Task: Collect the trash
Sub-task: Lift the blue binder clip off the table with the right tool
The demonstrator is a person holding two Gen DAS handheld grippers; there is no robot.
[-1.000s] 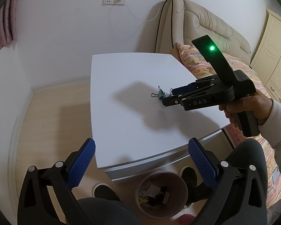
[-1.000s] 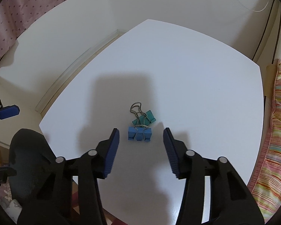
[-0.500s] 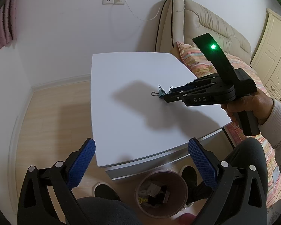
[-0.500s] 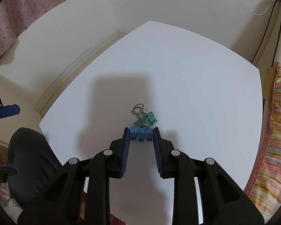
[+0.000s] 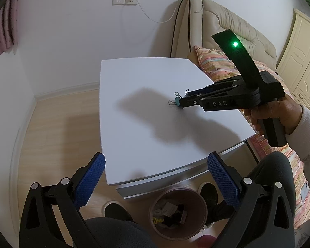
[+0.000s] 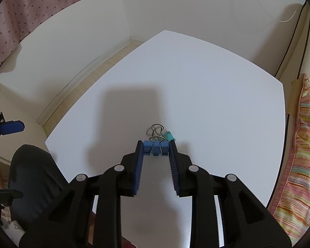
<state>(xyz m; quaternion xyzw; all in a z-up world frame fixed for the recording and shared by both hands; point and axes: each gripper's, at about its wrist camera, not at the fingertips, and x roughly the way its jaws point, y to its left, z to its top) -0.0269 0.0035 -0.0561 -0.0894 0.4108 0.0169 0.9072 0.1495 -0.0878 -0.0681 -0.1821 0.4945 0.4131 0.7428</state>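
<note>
One blue binder clip crosswise (handles pointing away), right tool clamped.

Two binder clips, one table, one bin

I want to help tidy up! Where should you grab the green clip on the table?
Probably by its flat green body, squeezing its two sides. The right gripper is shut on the blue clip just in front, so come from above once that one is lifted away. Its wire handles look thin and slippery.
</note>
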